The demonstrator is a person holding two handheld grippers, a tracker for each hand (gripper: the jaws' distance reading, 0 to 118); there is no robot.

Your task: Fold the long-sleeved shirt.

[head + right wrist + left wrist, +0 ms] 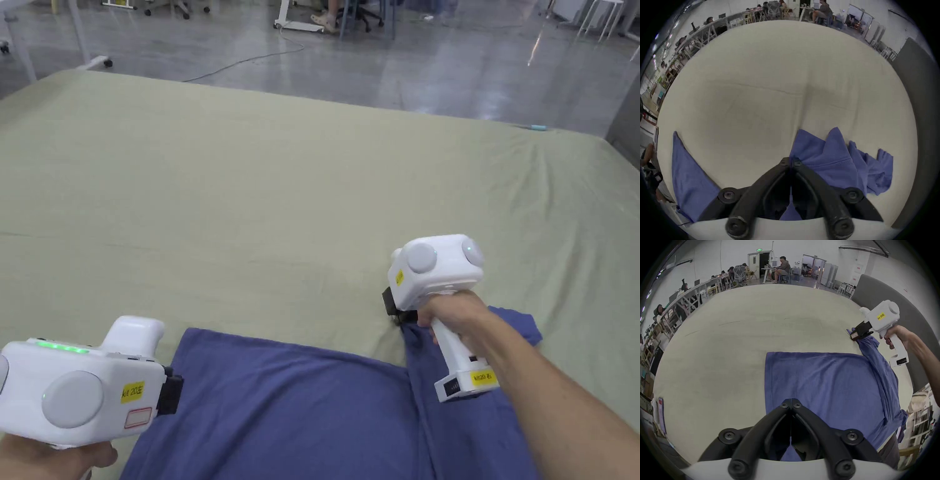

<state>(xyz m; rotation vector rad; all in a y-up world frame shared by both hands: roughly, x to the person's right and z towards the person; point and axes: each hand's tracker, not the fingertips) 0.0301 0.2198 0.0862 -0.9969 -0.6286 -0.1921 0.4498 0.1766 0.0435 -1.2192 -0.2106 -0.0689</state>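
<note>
Pinching the shirt (281,406) at its far right corner, your right gripper (395,314) has its jaws pressed together on a bunch of blue cloth; the right gripper view shows the tips meeting with fabric gathered just beyond them, and the left gripper view shows the same nip, with a twisted strip of cloth, probably a sleeve, trailing from it down the shirt's right side. That hold makes sense if you mean to draw the bunched side out straight or carry it over the body, since the corner gives you control of the whole edge. Your left gripper (791,403) sits with its jaws together too, tips touching over the near left part of the shirt; blue shows under and between the linkage, but I can't tell whether any cloth is truly caught, so treat that side as unconfirmed. The shirt lies on the green sheet (250,206) at the near edge, its main panel flat and squared, the far hem straight, while the right side is rumpled and rope-like. In my judgement the fold is at an early stage: the right side needs smoothing before any clean crease, and a pull now could drag the flat panel askew.
</note>
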